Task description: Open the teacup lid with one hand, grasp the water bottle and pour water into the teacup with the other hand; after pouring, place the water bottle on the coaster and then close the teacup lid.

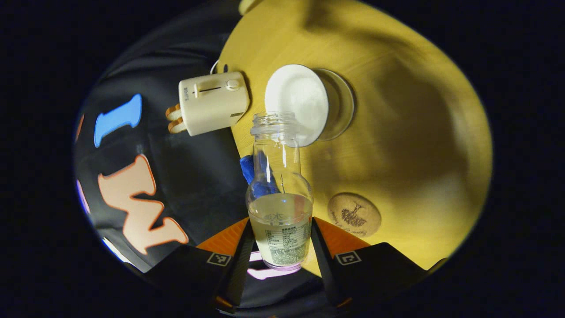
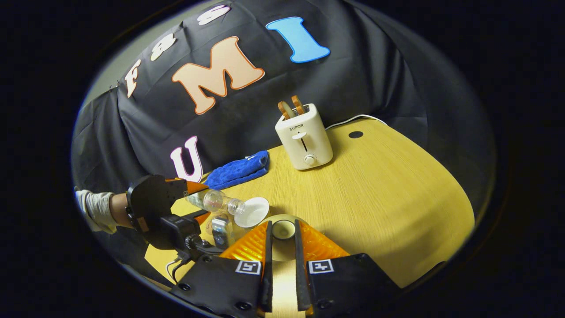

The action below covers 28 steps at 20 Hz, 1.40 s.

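- The left gripper [image 1: 282, 247] is clamping the water bottle [image 1: 280, 207] by its lower body, with one finger pressing on each side; the bottle is uncapped and part full of pale liquid.
- In the left gripper view the bottle's open mouth is pointing toward the teacup [image 1: 309, 104], its rim lying just at the edge of the cup's white inside.
- In the right gripper view the same bottle [image 2: 215, 202] is lying tipped nearly flat, its neck reaching toward the teacup [image 2: 252, 212], held by the far gripper [image 2: 196, 194] with a sleeved hand [image 2: 112, 207] behind it.
- The right gripper [image 2: 282, 236] is closing its two fingers on the teacup lid [image 2: 283, 229], gripping the knob on top; the lid is sitting just to the right of the teacup, apart from it.
- The coaster [image 1: 354, 214] is lying flat on the table [image 1: 397, 132] near the teacup, bare, beside the bottle's body.
- The toaster [image 2: 304, 137] is standing well behind the teacup, with toast poking out of its slots.
- A blue cloth [image 2: 238, 171] is lying behind the teacup, to the toaster's left.
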Each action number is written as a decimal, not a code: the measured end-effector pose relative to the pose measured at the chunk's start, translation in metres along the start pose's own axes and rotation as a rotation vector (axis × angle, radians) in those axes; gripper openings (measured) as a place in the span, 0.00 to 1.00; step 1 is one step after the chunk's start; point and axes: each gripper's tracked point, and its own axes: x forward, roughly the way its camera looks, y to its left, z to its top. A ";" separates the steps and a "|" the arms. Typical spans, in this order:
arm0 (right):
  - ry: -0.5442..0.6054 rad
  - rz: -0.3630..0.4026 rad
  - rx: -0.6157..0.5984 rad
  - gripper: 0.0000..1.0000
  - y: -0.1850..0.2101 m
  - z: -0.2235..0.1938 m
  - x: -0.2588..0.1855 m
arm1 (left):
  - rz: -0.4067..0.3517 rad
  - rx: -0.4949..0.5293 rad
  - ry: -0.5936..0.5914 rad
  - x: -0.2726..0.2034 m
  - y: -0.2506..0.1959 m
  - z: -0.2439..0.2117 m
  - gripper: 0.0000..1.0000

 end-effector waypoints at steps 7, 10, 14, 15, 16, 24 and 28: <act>-0.007 -0.019 -0.059 0.25 -0.001 0.019 0.005 | -0.005 -0.379 -0.039 0.003 -0.012 -0.004 0.70; -0.007 -0.026 -0.081 0.25 0.003 0.022 0.007 | 0.048 -0.580 -0.067 0.005 -0.005 -0.006 0.70; -0.006 -0.030 -0.107 0.25 0.010 0.028 0.010 | 0.100 -0.859 -0.109 0.007 -0.001 -0.005 0.69; -0.005 -0.031 -0.117 0.25 0.013 0.030 0.010 | 0.117 -0.913 -0.119 0.008 0.001 -0.006 0.69; -0.002 -0.030 -0.128 0.25 0.015 0.030 0.010 | 0.125 -0.969 -0.126 0.009 0.003 -0.009 0.69; 0.049 -0.030 -0.228 0.25 0.039 0.021 0.011 | 0.214 -1.385 -0.254 0.014 0.004 -0.012 0.69; 0.047 -0.025 -0.261 0.24 0.052 0.024 0.010 | 0.259 -1.534 -0.281 0.010 0.004 -0.028 0.70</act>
